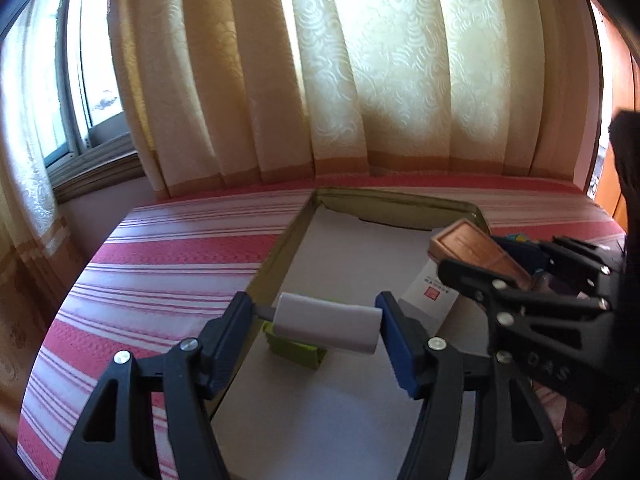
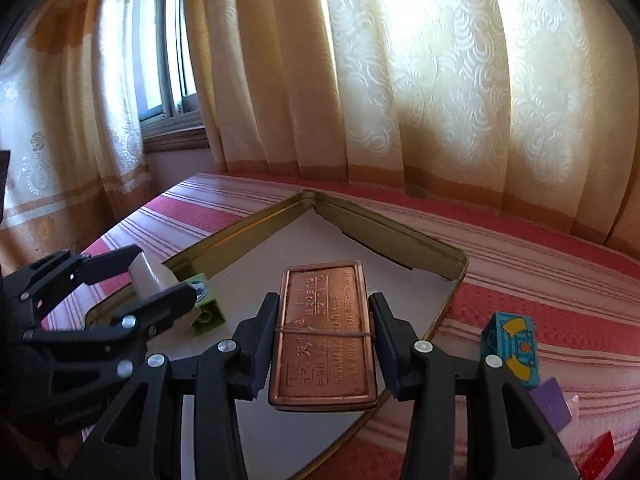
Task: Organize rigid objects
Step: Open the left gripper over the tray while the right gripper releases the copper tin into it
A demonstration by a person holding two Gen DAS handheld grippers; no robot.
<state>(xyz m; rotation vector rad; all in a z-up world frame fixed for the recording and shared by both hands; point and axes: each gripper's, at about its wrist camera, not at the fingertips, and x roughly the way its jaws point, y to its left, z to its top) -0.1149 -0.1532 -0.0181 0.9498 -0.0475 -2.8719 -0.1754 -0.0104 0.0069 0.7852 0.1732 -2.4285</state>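
Observation:
My left gripper [image 1: 316, 322] is shut on a white charger block [image 1: 330, 322] and holds it above the left part of a shallow gold-rimmed tin tray [image 1: 280, 240]. A green toy brick [image 1: 294, 348] lies in the tray just under it. My right gripper [image 2: 322, 344] is shut on a flat copper tin [image 2: 324, 332] with a rubber band round it, held over the tray [image 2: 456, 276]. In the right wrist view the left gripper [image 2: 160, 286] with the charger block [image 2: 150, 278] is at the left, above the green brick [image 2: 204, 308]. The copper tin [image 1: 472, 250] also shows in the left wrist view.
The tray lies on a red and white striped bedspread [image 1: 168, 248]. A white card with a red mark [image 1: 430, 294] lies in the tray. A blue patterned block [image 2: 514, 346] and a purple piece [image 2: 554, 404] lie on the bedspread right of the tray. Cream curtains [image 2: 400, 80] hang behind.

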